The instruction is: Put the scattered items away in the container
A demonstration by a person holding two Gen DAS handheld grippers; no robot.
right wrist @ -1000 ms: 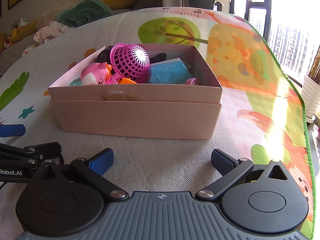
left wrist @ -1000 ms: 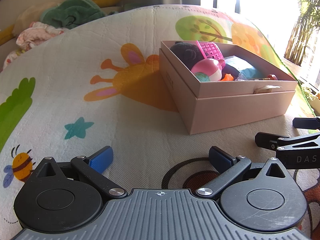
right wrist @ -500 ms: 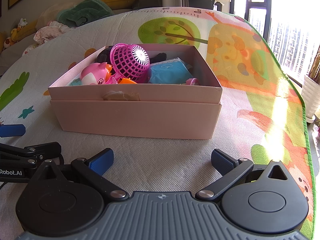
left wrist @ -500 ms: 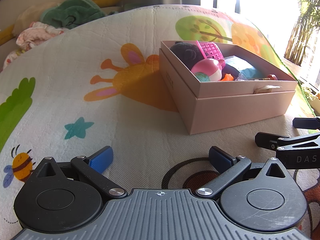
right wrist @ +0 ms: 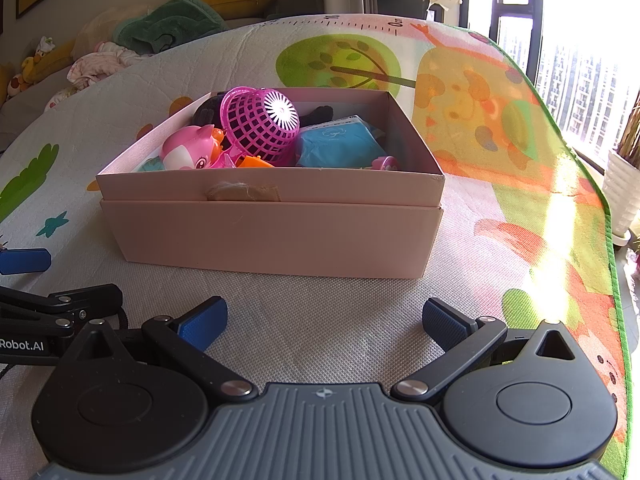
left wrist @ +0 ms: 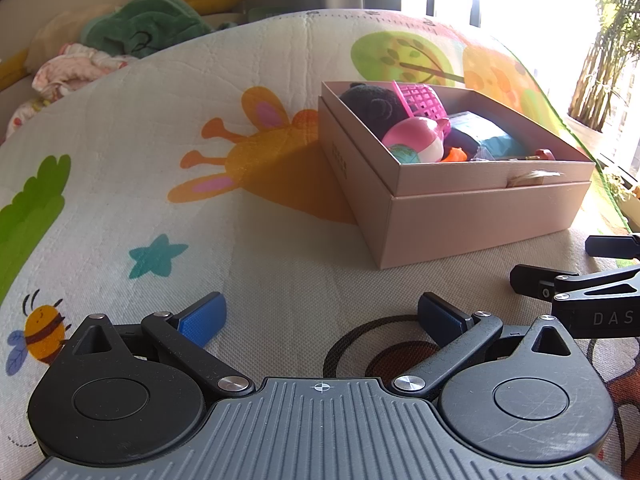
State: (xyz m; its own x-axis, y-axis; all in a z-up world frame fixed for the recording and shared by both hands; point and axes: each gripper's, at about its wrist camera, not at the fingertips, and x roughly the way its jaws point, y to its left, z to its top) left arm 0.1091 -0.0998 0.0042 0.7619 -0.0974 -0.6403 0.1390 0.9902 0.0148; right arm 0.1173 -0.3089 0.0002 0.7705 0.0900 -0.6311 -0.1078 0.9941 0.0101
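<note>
A pink cardboard box (right wrist: pixel 276 236) stands on the play mat, also in the left wrist view (left wrist: pixel 472 220). It holds a pink mesh basket (right wrist: pixel 260 124), a pink toy figure (right wrist: pixel 188 152), a blue packet (right wrist: pixel 336 148), a dark plush (left wrist: pixel 368 104) and small orange pieces (right wrist: pixel 256 162). My right gripper (right wrist: pixel 324 320) is open and empty, low over the mat in front of the box. My left gripper (left wrist: pixel 320 316) is open and empty, in front and to the left of the box. Each gripper shows at the edge of the other's view.
The colourful play mat (left wrist: pixel 160 160) spreads around the box. Cushions and folded cloths (right wrist: pixel 160 28) lie beyond its far edge. A window and a white plant pot (right wrist: pixel 624 192) are at the right.
</note>
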